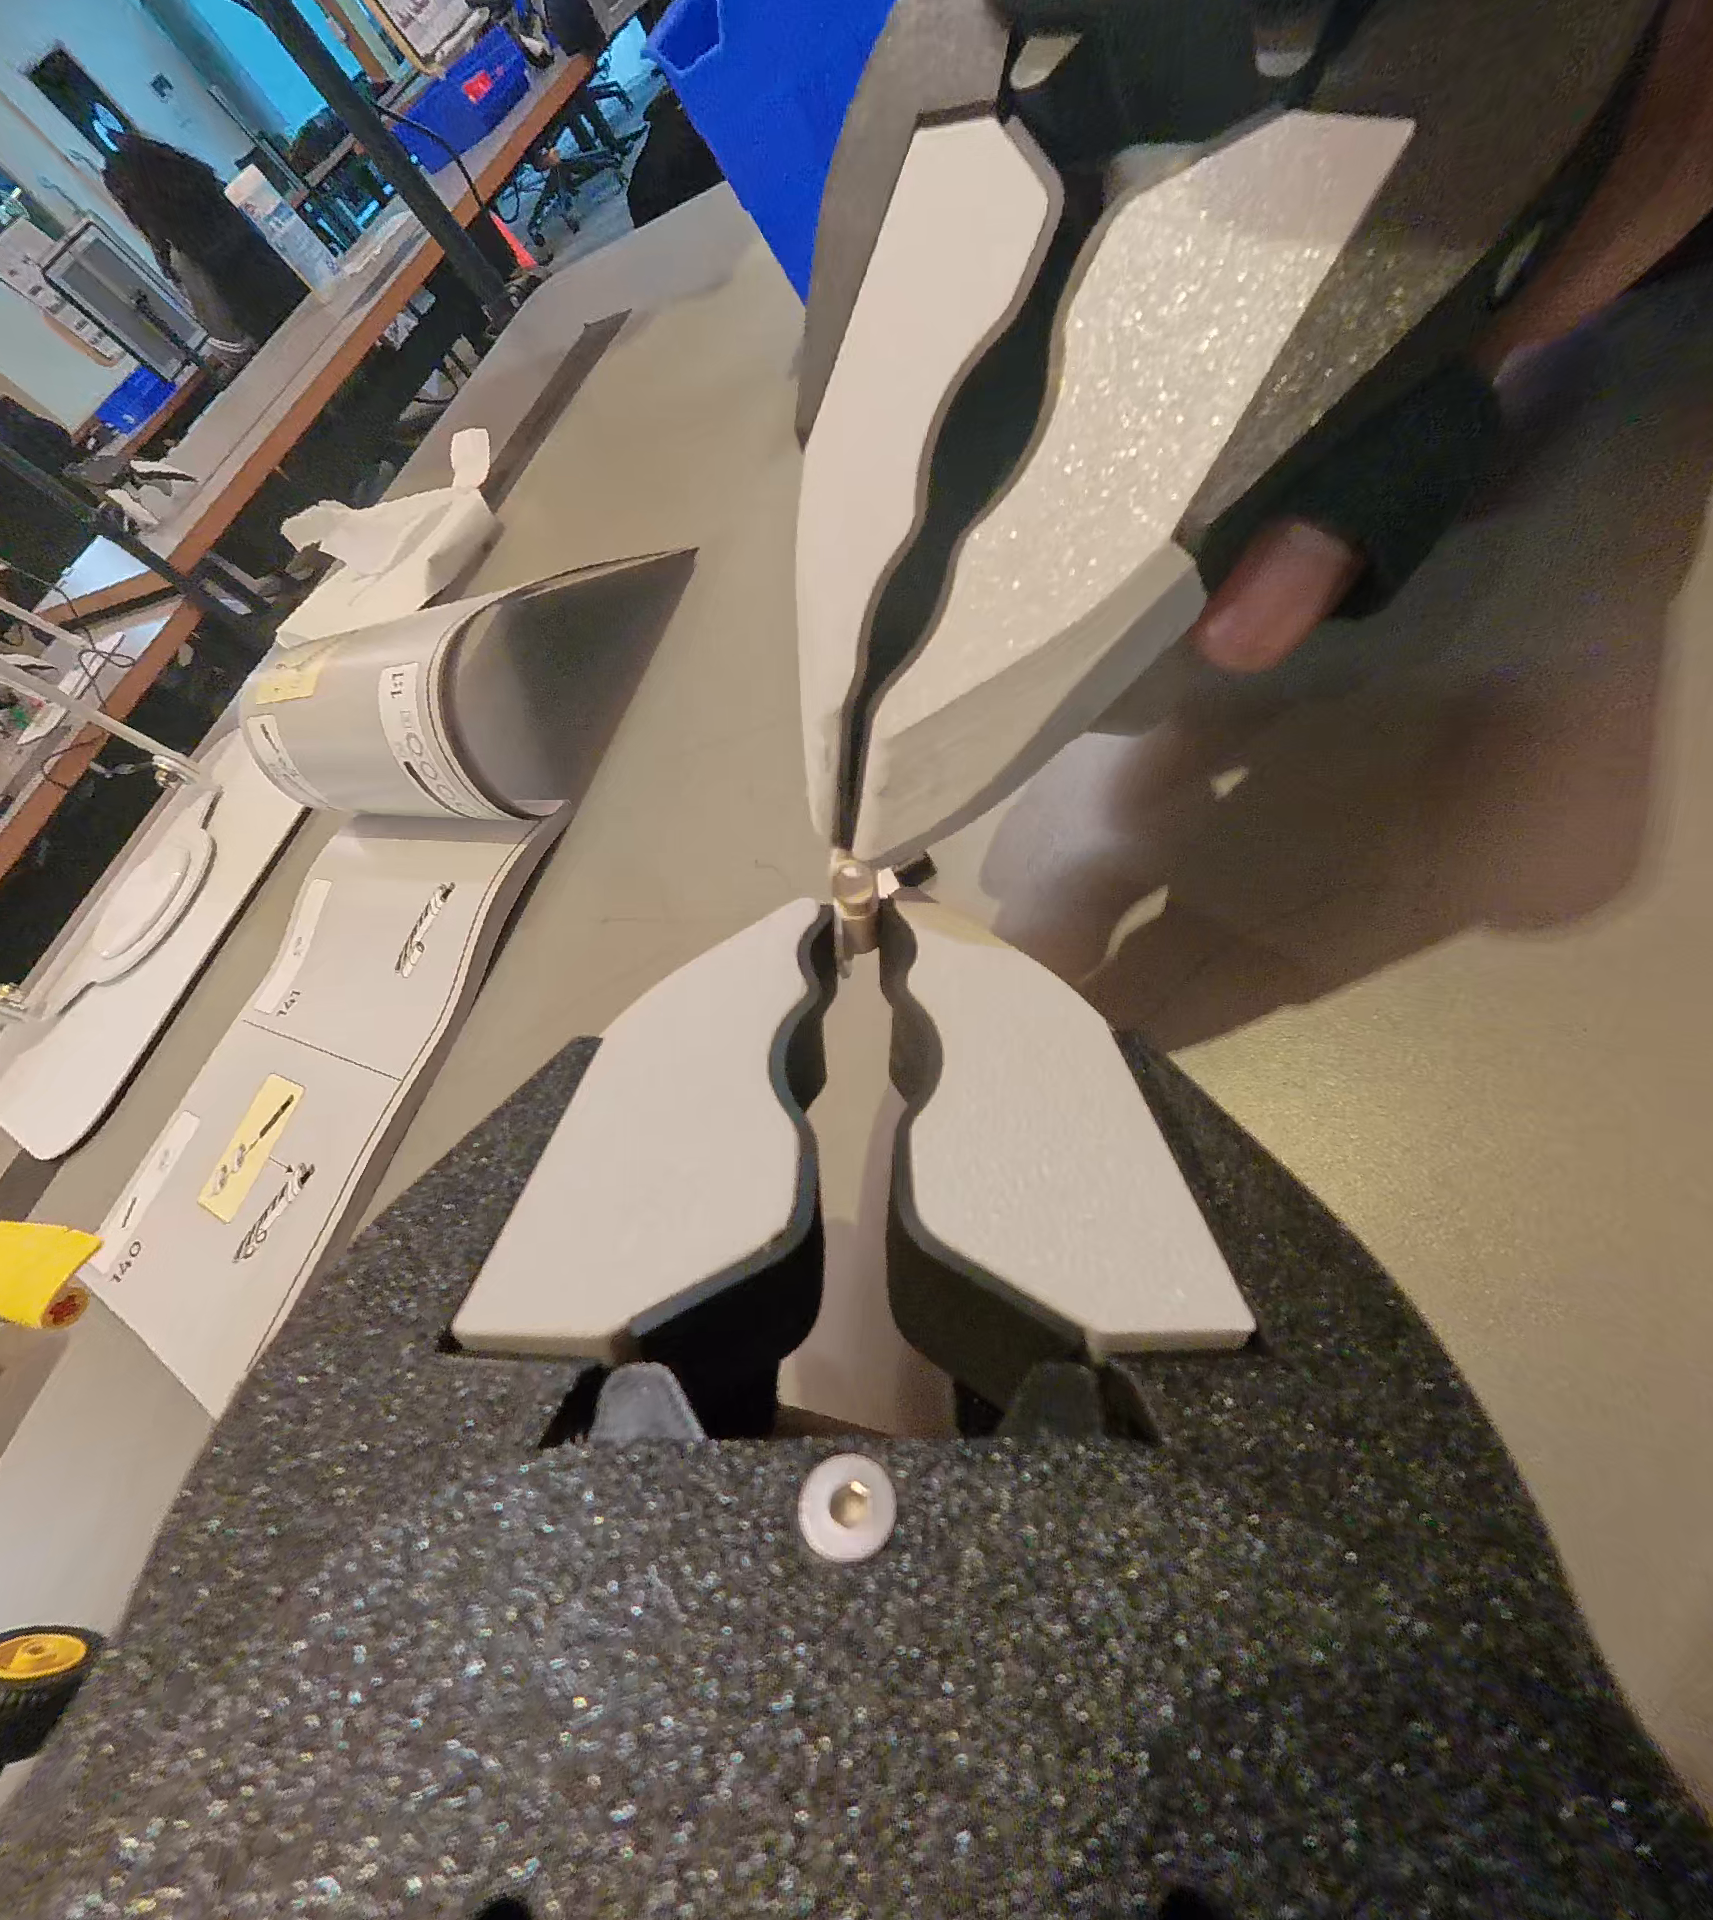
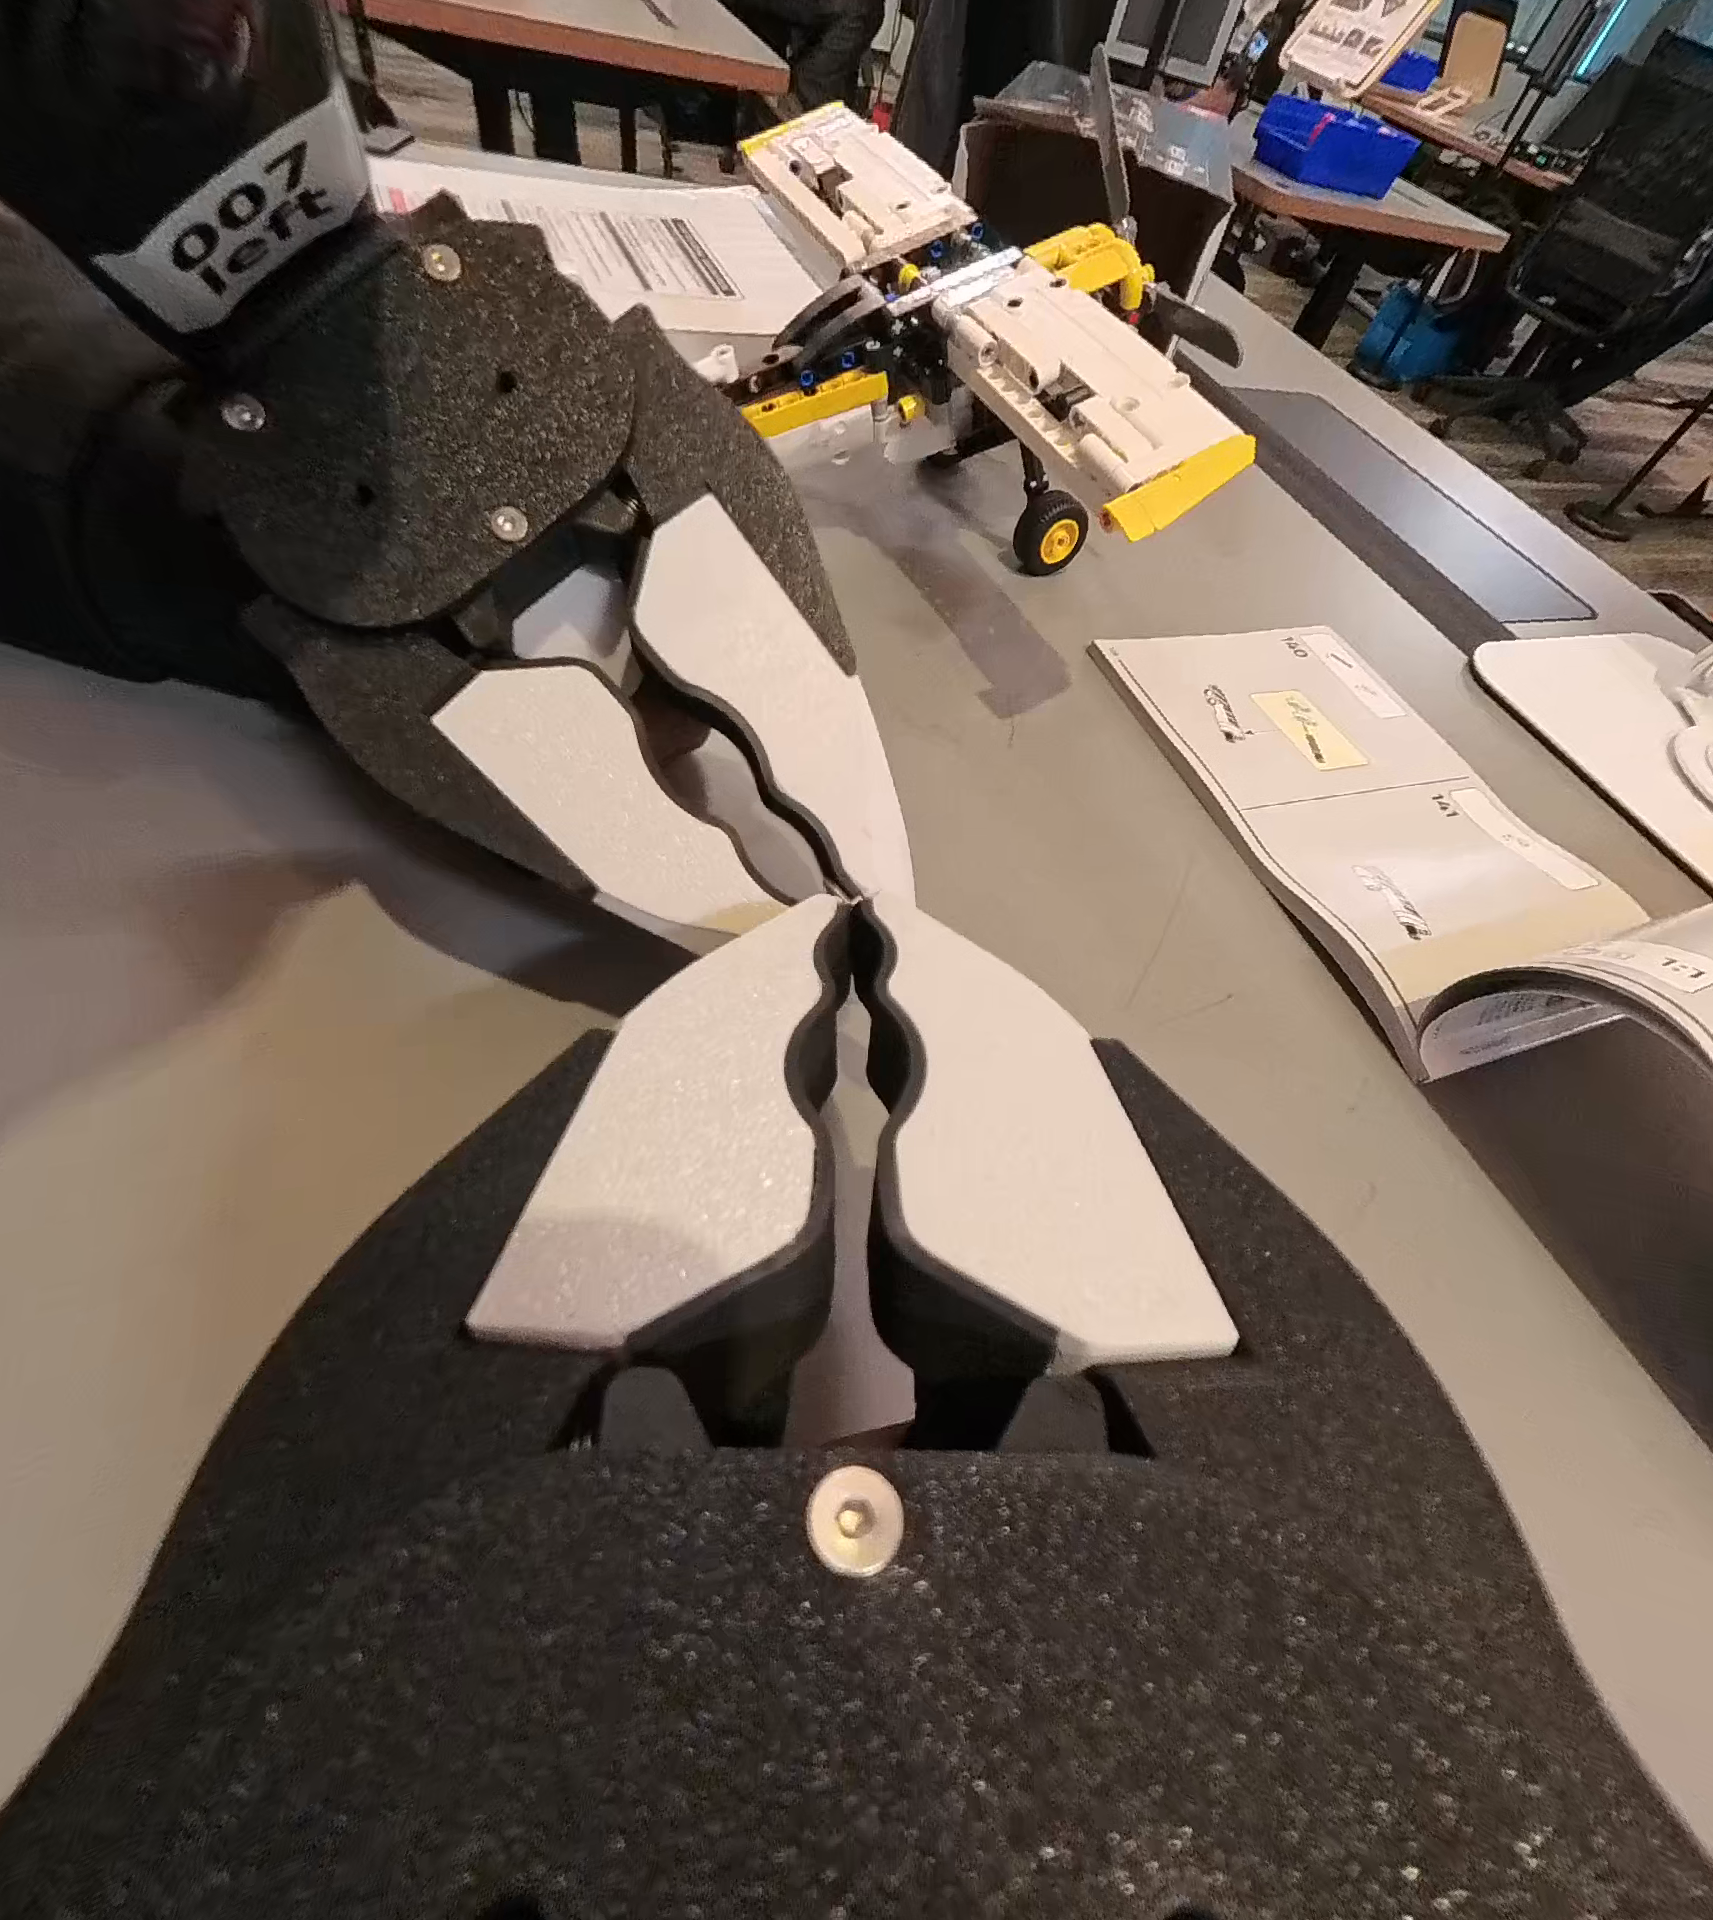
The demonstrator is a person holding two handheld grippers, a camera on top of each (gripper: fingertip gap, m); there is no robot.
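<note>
Left wrist view: you are pinching a small grey peg (image 1: 854, 914) in your left tongs (image 1: 854, 928), right tongs (image 1: 847, 836) closed tip-to-tip; misalignment risks dropping it.

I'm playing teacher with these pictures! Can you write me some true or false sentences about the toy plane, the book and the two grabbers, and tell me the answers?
1. The toy plane is white and yellow. True.
2. The plane hangs in the air between the grabbers. False: it stands on the grey table, beyond both grabbers.
3. The left gripper pinches a small pale peg. True.
4. The two grabbers are far apart. False: the right gripper has its tips right at the left one's tips.
5. The instruction booklet is shut. False: it lies open on the table.
</note>
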